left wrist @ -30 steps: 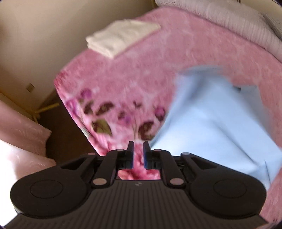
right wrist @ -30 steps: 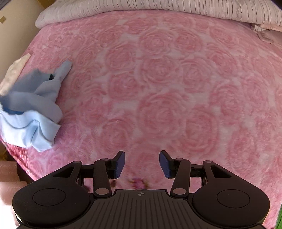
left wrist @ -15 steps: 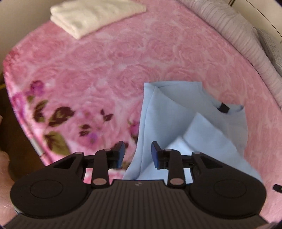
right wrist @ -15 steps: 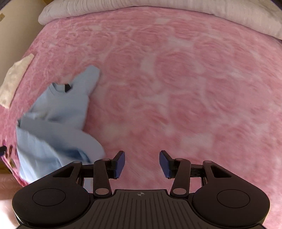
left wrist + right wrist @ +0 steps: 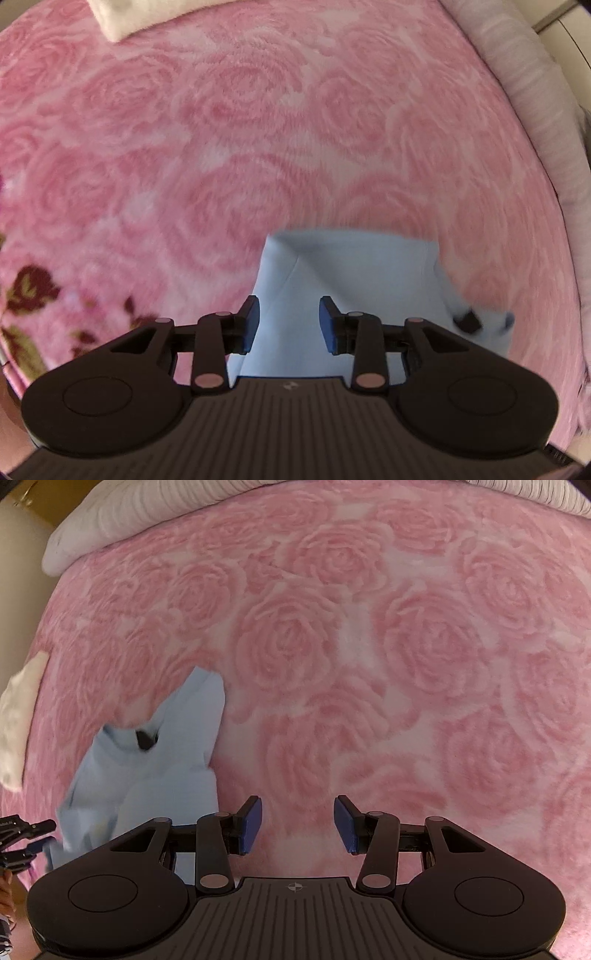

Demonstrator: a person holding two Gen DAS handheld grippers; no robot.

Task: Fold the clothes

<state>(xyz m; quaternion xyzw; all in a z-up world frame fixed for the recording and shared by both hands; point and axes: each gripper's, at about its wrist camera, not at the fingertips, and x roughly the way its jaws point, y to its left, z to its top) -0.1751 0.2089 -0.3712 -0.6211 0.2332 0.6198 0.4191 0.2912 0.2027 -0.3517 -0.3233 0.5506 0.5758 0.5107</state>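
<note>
A light blue shirt (image 5: 354,273) lies crumpled on the pink rose-patterned blanket (image 5: 221,129). My left gripper (image 5: 289,318) is open right above its near part, fingers apart with cloth showing between them, holding nothing. In the right wrist view the shirt (image 5: 155,771) lies at the lower left, its collar with a dark label facing up. My right gripper (image 5: 297,821) is open and empty over bare blanket (image 5: 406,646), just right of the shirt. The left gripper's tip (image 5: 22,834) shows at the left edge.
A folded cream-white garment (image 5: 125,18) lies at the far edge of the blanket, also seen in the right wrist view (image 5: 18,716). A grey-white striped pillow or duvet (image 5: 147,520) runs along the head of the bed (image 5: 535,110).
My left gripper opened and let go of the shirt, which dropped onto the blanket. Both grippers moved in over the bed; the shirt now lies closer to my right gripper.
</note>
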